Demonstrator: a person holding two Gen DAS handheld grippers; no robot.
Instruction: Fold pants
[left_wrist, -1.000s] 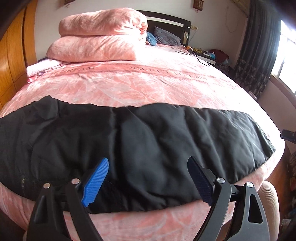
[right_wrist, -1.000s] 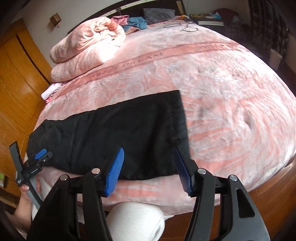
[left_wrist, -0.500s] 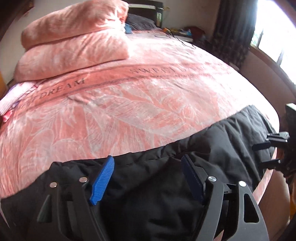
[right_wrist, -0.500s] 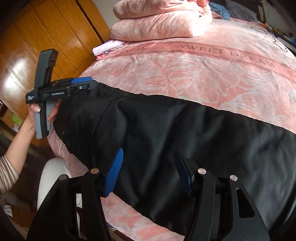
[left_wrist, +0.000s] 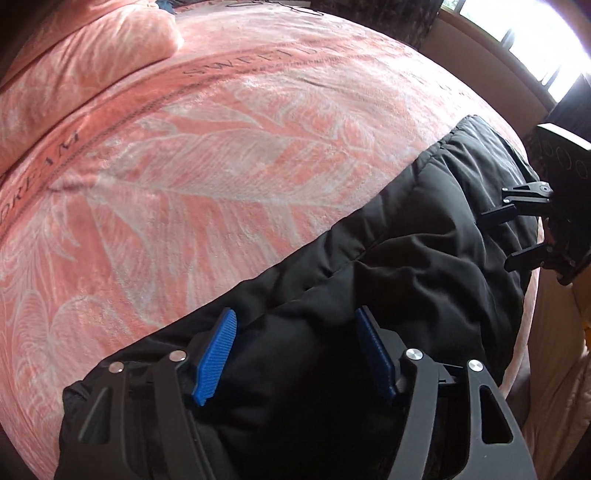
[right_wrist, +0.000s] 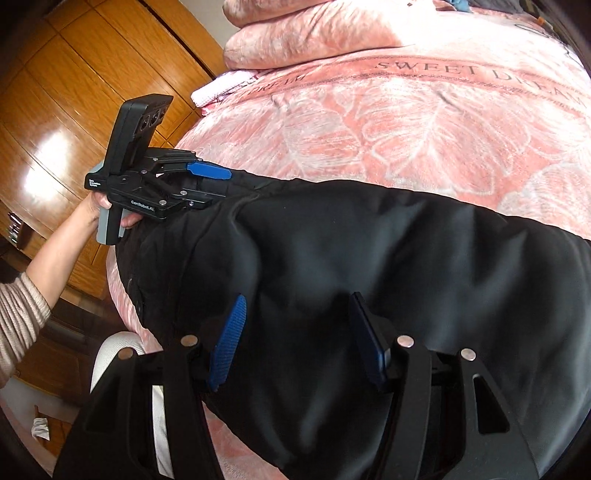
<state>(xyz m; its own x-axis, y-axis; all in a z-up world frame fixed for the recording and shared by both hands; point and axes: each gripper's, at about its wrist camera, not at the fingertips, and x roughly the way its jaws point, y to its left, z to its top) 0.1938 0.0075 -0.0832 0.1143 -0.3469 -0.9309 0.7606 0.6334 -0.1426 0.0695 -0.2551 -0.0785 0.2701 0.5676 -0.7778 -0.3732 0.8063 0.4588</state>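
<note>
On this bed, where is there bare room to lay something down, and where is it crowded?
The pink leaf-patterned bedspread lies bare between the far edge of the black pants and the stacked pink pillows. The near edge is crowded: the pants cover it, with the left hand-held gripper at one end and the right hand-held gripper over the other.

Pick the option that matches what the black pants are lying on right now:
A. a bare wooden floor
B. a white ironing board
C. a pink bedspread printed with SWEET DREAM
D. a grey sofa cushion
C: the black pants lie spread along the near edge of the pink bedspread, whose SWEET DREAM lettering runs across it in the right wrist view.
</note>
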